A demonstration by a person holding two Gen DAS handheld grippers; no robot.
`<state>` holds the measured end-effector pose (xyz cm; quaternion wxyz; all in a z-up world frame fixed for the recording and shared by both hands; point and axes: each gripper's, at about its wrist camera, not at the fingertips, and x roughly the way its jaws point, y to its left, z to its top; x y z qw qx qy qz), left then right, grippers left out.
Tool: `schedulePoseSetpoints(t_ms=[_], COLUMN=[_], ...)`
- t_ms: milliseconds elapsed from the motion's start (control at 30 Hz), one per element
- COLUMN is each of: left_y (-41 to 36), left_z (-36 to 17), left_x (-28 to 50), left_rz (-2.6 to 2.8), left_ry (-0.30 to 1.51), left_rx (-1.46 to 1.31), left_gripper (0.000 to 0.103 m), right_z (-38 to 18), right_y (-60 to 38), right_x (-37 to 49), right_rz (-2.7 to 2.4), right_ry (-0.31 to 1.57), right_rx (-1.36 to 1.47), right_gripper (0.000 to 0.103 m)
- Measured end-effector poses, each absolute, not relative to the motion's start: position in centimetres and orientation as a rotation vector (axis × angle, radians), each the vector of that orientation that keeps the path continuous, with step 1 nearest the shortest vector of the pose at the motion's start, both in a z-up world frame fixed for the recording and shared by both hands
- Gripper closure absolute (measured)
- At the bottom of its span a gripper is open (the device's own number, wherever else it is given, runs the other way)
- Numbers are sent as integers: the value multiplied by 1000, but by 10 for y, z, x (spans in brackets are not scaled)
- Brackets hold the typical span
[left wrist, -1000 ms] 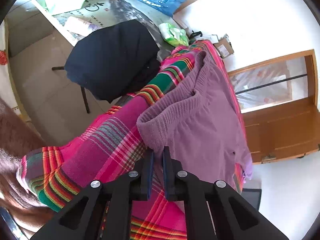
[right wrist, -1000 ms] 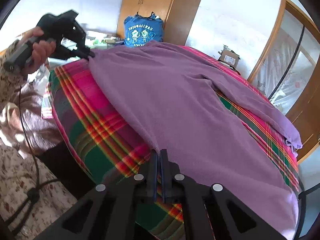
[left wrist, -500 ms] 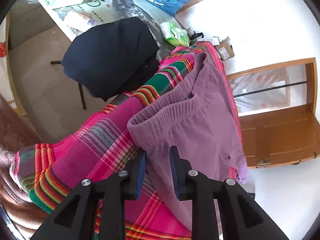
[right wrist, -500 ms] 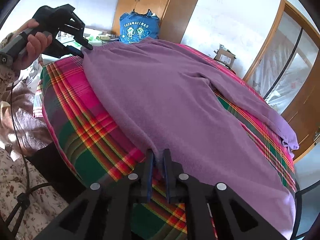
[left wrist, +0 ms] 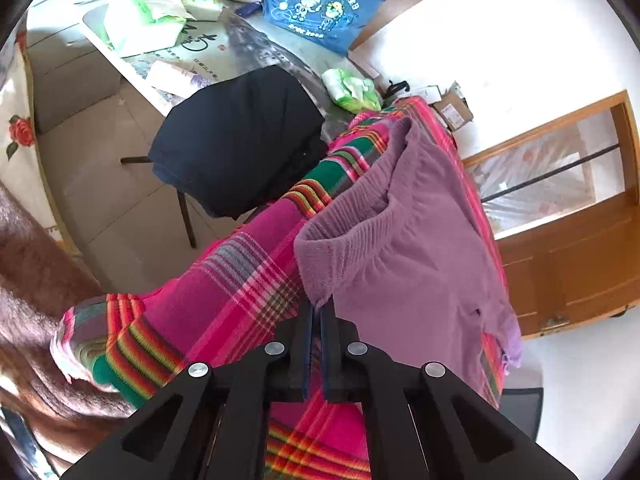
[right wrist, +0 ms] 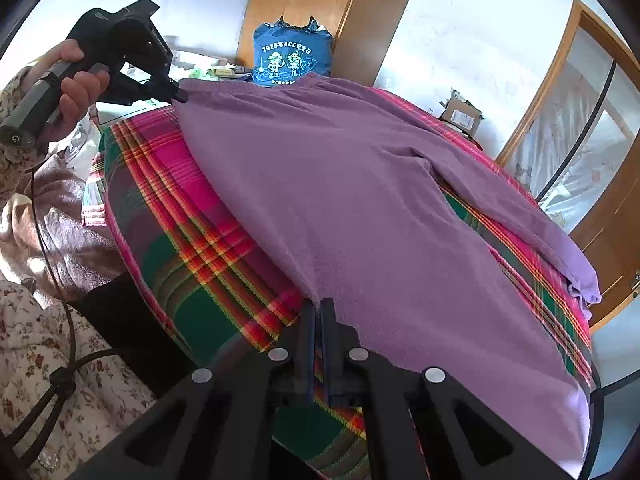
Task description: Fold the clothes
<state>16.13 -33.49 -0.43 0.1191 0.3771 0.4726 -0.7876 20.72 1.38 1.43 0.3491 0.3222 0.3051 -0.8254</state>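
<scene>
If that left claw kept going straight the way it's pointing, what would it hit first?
The purple trousers: the left claw is already shut on their waistband corner, so it would push into that cloth, and probably the plaid blanket beneath it next.

A wooden wardrobe (right wrist: 320, 16) was seen at the upper centre against white walls (right wrist: 460, 32). A glazed wooden door (right wrist: 580, 128) was lit brightly at right; grey floor tiles (left wrist: 100, 184) were shown at left.

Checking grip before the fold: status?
Left gripper and right gripper shut on purple knit trousers: waistband corner, near edge. Trousers flat on plaid blanket. Nothing in the way.
</scene>
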Motion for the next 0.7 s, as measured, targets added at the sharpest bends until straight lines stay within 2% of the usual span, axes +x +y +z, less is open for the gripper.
schedulePoseSetpoints(t_ms=[533, 700], left_y=[-329, -335], left_z=[-15, -22], left_x=[178, 176], left_rz=[-2275, -2246], left_ry=[1328, 1382], left_rx=[1165, 1187], left_gripper=[100, 98], right_z=[16, 20], right_y=[22, 20], right_x=[207, 199], right_rz=[-2055, -1991], right_ry=[783, 778], right_rx=[905, 943], right_gripper=[100, 96])
